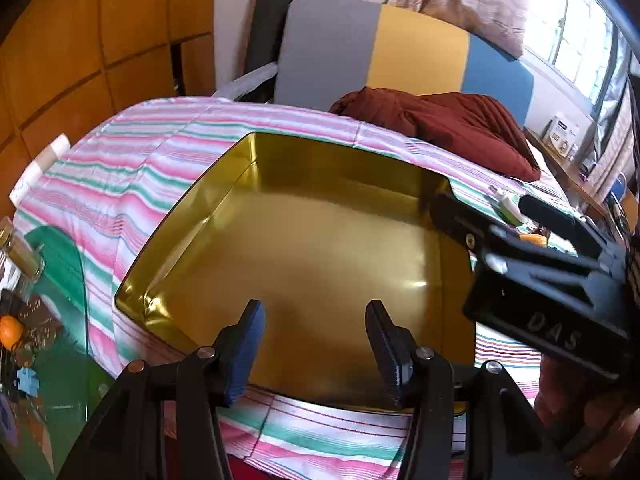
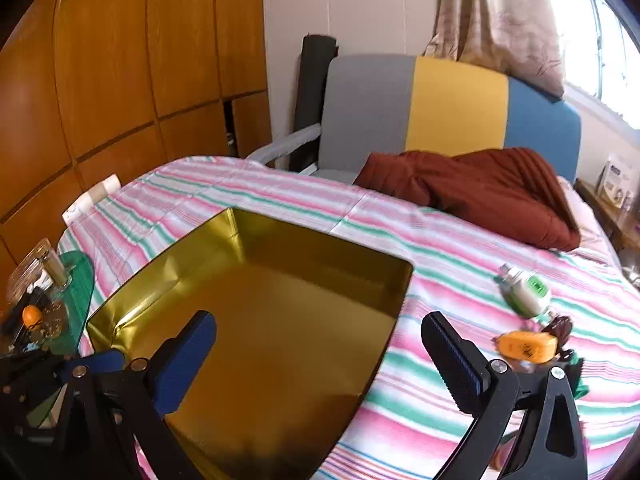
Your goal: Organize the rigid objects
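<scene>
1. A bed with a striped pink, green and white cover (image 2: 460,264) fills the room; a rust-red blanket (image 2: 492,192) lies by the headboard.
2. The left gripper (image 1: 316,344) hangs with jaws apart, nothing between them, over the gold tin (image 1: 320,240).
3. The right gripper (image 2: 320,360) is spread wide, grasping nothing, straddling the tin's right edge.
4. The tin is empty.
5. On the cover right of the tin lie a white-and-green bottle (image 2: 524,292), cap toward the headboard, and an orange object (image 2: 528,346) lying crosswise.

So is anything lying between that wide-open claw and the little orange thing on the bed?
Nothing visible. The right claw is open and empty, and only bare striped bedspread separates it from the orange thing.
</scene>
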`<state>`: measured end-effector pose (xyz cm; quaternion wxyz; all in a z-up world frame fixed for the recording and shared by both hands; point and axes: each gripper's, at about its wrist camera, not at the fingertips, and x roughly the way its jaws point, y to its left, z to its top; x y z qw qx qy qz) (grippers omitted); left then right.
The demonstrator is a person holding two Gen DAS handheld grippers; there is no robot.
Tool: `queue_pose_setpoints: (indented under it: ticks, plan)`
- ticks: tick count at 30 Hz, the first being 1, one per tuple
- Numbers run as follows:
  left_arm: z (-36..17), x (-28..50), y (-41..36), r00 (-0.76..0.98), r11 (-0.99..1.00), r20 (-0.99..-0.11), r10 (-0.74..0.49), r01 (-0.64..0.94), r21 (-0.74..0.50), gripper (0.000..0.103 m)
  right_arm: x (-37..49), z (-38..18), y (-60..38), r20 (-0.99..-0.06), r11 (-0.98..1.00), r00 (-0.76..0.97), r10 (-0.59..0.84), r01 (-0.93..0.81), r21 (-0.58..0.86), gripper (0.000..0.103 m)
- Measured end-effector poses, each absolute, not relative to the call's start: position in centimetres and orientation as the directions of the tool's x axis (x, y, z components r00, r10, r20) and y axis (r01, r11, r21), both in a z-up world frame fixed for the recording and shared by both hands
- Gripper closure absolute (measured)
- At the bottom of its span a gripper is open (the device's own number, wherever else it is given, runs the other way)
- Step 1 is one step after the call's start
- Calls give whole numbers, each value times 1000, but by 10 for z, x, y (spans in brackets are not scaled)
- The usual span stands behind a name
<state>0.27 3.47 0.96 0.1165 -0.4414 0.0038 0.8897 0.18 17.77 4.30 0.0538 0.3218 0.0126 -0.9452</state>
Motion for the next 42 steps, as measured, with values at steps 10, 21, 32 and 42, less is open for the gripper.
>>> queue_pose_setpoints:
  ticks: [10, 21, 32, 42]
  plan:
    - [18, 8, 62, -539, -912, -747, 389, -341, -229, 50, 3, 59, 244, -646, -992, -762, 47, -112, 60, 0]
    - [13, 27, 180, -393, -739, -759, 520, -652, -169, 30, 55, 34, 416, -716, -817, -651, 252, -539, 203, 0]
    - [-32, 27, 278, -235, -576, -804, 547, -802, -158, 31, 74, 18, 469, -775, -648, -487, 402, -750, 134, 0]
    - [-62, 34, 312, -195, -470, -805, 560, -875, -115, 56, 78, 0, 488, -810, -568, -521, 268, -765, 304, 0]
